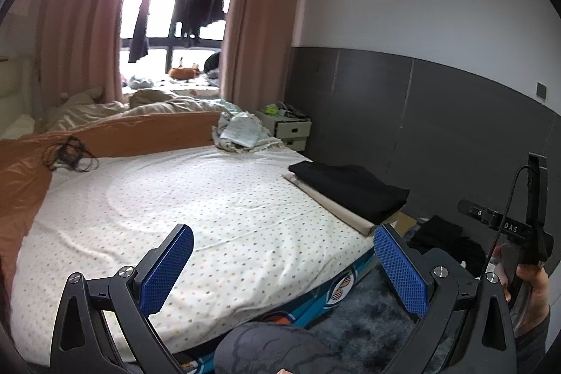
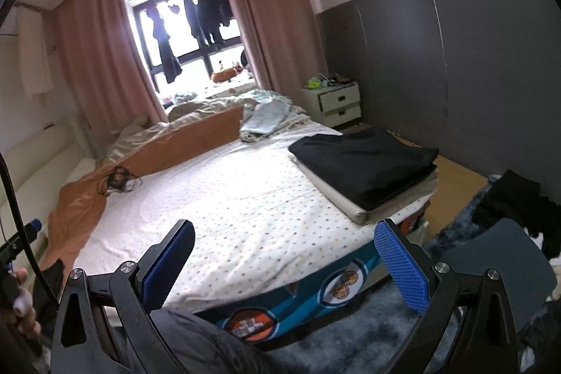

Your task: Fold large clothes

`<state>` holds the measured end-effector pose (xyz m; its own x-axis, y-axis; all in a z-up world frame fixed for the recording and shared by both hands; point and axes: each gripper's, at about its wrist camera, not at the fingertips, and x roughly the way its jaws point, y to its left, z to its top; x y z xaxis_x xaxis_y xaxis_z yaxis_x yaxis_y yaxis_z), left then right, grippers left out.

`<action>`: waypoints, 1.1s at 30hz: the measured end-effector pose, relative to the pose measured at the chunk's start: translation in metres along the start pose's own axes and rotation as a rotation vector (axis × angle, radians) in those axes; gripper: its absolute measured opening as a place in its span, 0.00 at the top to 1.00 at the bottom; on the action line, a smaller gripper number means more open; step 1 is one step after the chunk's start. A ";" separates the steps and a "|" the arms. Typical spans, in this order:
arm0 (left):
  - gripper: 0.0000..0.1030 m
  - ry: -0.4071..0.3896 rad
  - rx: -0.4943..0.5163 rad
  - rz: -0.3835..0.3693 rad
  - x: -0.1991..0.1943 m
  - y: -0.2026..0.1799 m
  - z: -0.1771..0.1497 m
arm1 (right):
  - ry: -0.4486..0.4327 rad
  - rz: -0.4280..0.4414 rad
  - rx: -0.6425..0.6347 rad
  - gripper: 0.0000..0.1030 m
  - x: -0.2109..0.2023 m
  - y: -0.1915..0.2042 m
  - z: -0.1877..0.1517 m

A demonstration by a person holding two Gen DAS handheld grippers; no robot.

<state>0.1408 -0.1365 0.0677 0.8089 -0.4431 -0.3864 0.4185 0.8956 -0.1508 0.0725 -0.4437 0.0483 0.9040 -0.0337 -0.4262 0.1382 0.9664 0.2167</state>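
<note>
1. The left gripper [image 1: 283,263] hangs above the bed's [image 1: 196,198] near edge, jaws wide apart and empty.
2. The right gripper [image 2: 284,263] does likewise, jaws apart, holding nothing.
3. The folded black garment [image 2: 364,160] rests on a pale stack at the bed's right edge, likely set aside to free the sheet.
4. A dark clothes pile [image 2: 515,209] waits on the floor, probably next.

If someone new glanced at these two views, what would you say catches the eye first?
Probably the folded black garment stacked on a pale folded piece at the right edge of the dotted bed sheet. Next, the orange quilt pushed to the sheet's far side, and both grippers, left and right, open and empty in front.
</note>
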 end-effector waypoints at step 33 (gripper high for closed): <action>0.00 -0.035 -0.043 0.234 -0.064 0.046 -0.065 | -0.018 0.013 -0.040 0.00 0.012 0.065 -0.067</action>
<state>0.0817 -0.0644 0.0267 0.8959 -0.2240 -0.3836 0.2007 0.9745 -0.1002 0.0650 -0.3648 -0.0012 0.9129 -0.0251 -0.4074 0.1103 0.9761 0.1870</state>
